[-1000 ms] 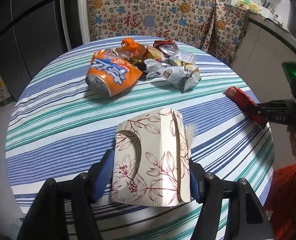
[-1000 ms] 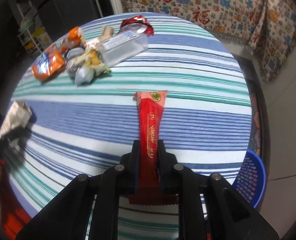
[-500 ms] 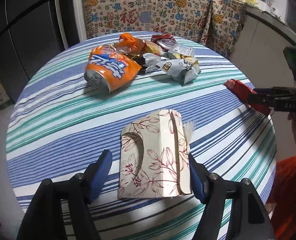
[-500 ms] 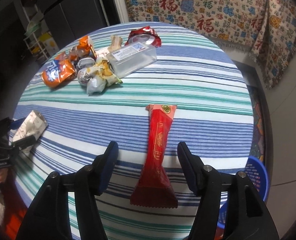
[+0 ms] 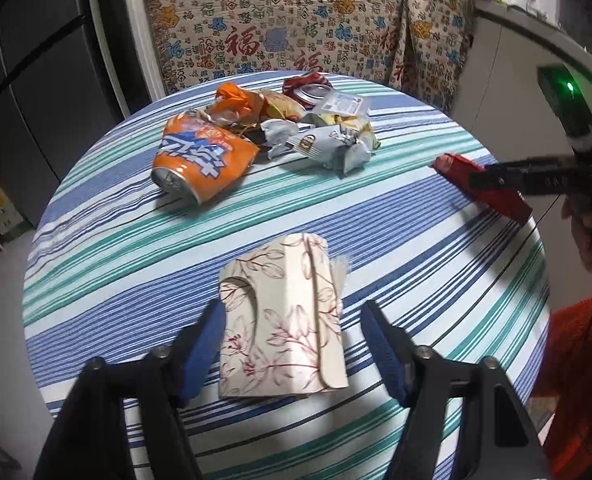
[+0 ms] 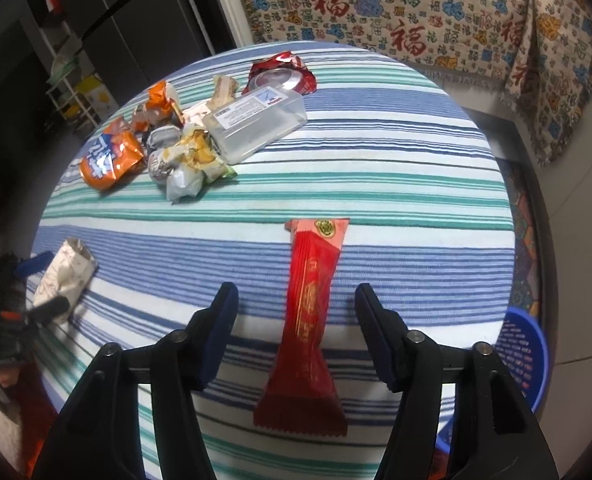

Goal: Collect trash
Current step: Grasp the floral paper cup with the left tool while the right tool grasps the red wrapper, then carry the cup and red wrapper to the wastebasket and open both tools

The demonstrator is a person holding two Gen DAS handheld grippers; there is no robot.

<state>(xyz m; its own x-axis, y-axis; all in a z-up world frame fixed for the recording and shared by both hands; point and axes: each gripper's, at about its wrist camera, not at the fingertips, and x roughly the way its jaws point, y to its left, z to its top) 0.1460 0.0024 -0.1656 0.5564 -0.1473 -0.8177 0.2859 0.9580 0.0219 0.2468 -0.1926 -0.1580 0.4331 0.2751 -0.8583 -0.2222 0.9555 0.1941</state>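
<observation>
Left wrist view: left tool (image 5: 294, 344) closing around the floral carton (image 5: 282, 320); right tool (image 6: 296, 332) closing astride the red wrapper (image 6: 310, 312), ungripped. Trash pile (image 5: 264, 136) remains mid-counter (image 5: 96, 280).

A second ago both grippers clamp their items; now the left gripper (image 5: 294, 344) stands apart around the floral paper box (image 5: 282, 320) and the right gripper (image 6: 296, 336) around the red wrapper (image 6: 310, 320), both jaws closing again.

I am in a home kitchen: a round bench (image 5: 96, 216) under striped cloth, a dark fridge (image 6: 144, 28), pots on the counter (image 5: 528, 12).
</observation>
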